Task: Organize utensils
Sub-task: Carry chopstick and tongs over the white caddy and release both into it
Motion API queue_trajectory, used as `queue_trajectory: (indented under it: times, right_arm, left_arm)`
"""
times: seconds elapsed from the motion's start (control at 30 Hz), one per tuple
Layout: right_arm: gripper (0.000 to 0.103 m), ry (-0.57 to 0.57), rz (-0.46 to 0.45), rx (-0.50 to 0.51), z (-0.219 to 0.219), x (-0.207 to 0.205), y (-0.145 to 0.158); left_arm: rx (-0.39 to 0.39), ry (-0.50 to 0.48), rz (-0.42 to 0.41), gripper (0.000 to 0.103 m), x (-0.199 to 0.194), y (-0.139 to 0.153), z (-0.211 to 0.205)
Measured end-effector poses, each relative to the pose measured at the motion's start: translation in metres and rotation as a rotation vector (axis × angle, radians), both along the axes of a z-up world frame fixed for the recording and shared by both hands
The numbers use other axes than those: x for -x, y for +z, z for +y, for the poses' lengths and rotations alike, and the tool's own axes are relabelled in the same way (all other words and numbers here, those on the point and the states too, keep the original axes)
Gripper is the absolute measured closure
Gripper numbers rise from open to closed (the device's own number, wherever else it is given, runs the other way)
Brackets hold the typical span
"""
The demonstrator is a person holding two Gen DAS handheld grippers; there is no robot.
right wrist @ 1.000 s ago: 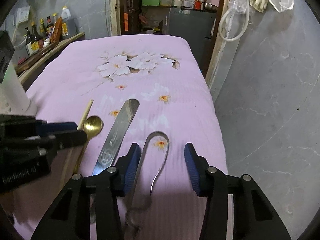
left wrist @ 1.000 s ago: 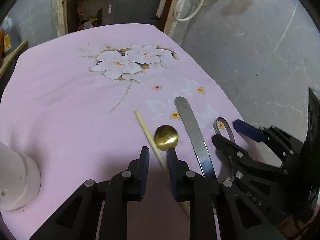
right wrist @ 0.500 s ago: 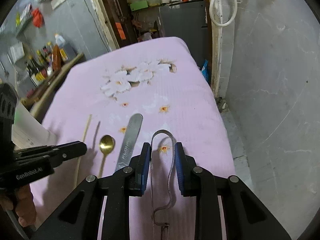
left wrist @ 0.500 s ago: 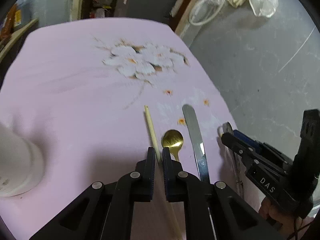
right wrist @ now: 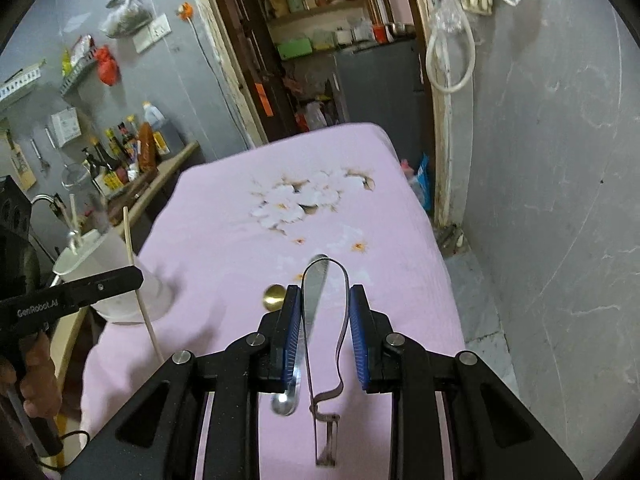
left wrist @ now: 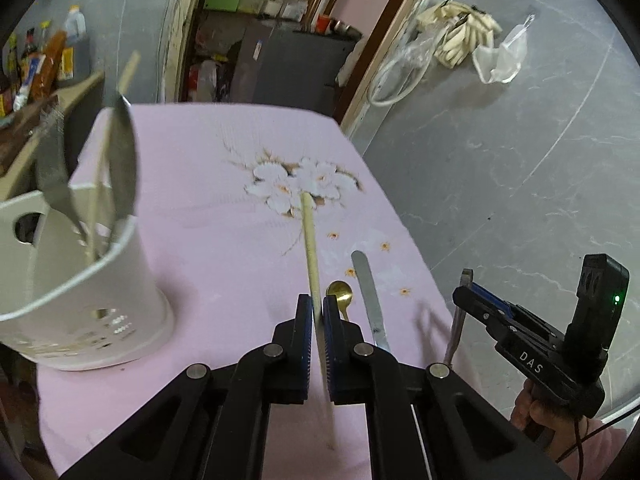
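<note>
My left gripper (left wrist: 317,312) is shut on a pale wooden chopstick (left wrist: 310,236) and holds it off the pink flowered cloth (left wrist: 224,240). A white utensil holder (left wrist: 80,292) with a steel ladle and a stick in it stands to the left. A gold spoon (left wrist: 340,291) and a steel knife (left wrist: 370,292) lie flat just right of the pads. My right gripper (right wrist: 325,296) is shut on a looped steel utensil (right wrist: 344,280), which hangs clear of the cloth. In the right wrist view the left gripper (right wrist: 136,278) holds the chopstick (right wrist: 138,280) beside the holder (right wrist: 116,272).
A counter with bottles (right wrist: 132,148) runs along the table's left side. Beyond the far edge is a doorway with a grey cabinet (right wrist: 376,76). The cloth's right edge (left wrist: 416,248) drops to a grey floor. A hand (left wrist: 540,408) holds the right gripper.
Both grippers closed and rose. The left one took the chopstick off the cloth. The right one pinched the steel loop and lifted it. The holder's top came into view.
</note>
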State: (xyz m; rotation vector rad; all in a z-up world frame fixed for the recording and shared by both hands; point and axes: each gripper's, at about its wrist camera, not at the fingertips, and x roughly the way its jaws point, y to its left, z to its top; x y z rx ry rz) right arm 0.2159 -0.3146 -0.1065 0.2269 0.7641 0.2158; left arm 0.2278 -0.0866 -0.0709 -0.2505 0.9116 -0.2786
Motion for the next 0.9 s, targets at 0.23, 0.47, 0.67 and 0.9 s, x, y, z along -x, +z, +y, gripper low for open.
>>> queue_trajectory:
  times: [0.23,0.47,0.67,0.9]
  right_arm:
    - [0.082,-0.025,-0.073,-0.006,0.009,0.028,0.027]
    - [0.082,-0.027,-0.175,-0.015,0.024,0.041,0.068]
    - [0.082,0.023,-0.273,-0.041,0.056,0.036,0.105]
    - [0.082,0.147,-0.383,-0.099,0.116,0.024,0.143]
  left_arm:
    - [-0.005,-0.007,-0.083,0.098,0.024,0.032,0.014]
    - [-0.007,0.028,-0.168,0.098,0.036,0.065,0.041]
    - [0.001,0.105,-0.235,0.098,0.041,0.094,0.078]
    - [-0.014,0.183,-0.318,0.098,0.049,0.12,0.121]
